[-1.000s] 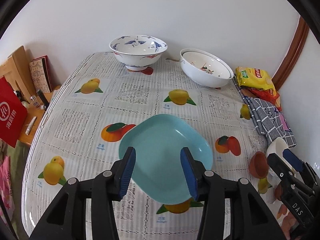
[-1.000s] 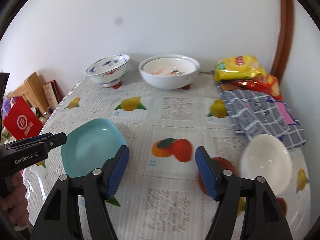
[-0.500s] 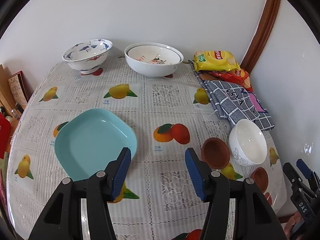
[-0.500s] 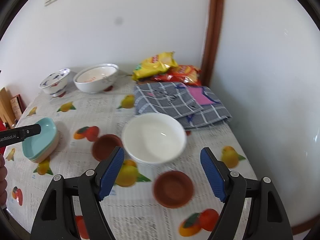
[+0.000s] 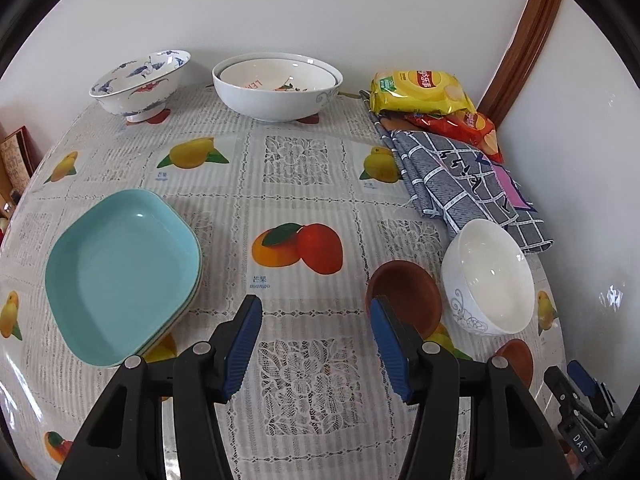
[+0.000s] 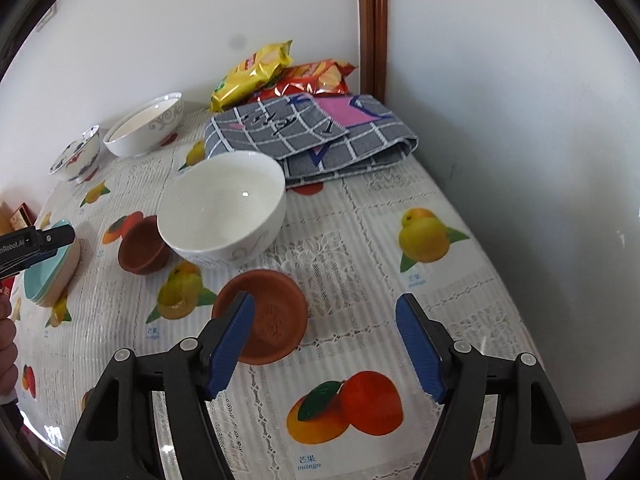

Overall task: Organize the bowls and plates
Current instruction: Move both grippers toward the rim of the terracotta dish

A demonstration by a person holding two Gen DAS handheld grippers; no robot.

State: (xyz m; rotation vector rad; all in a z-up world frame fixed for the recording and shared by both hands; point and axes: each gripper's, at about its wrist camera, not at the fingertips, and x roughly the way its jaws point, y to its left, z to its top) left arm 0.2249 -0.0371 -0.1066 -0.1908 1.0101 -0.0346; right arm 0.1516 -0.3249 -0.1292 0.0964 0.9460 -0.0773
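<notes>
A stack of teal plates (image 5: pixel 120 272) lies at the table's left; it also shows in the right wrist view (image 6: pixel 50 276). A white bowl (image 5: pixel 490 276) (image 6: pixel 224 212) stands at the right, with two small brown dishes beside it (image 5: pixel 404 294) (image 5: pixel 516 360) (image 6: pixel 142 246) (image 6: pixel 264 322). A blue-patterned bowl (image 5: pixel 140 80) (image 6: pixel 76 156) and a large white bowl (image 5: pixel 276 86) (image 6: pixel 144 126) stand at the back. My left gripper (image 5: pixel 316 348) is open and empty above the cloth, between the plates and a brown dish. My right gripper (image 6: pixel 326 346) is open and empty, its left finger over the near brown dish.
A folded checked cloth (image 5: pixel 456 184) (image 6: pixel 308 136) and snack bags (image 5: pixel 420 92) (image 6: pixel 256 74) lie at the back right corner by the wall. The table's rounded edge (image 6: pixel 520 360) is close on the right. Books (image 5: pixel 16 156) stand off the left side.
Both grippers swung to the right: the left one from over the teal plates to the table's middle, the right one to the white bowl and brown dishes. Both stayed open.
</notes>
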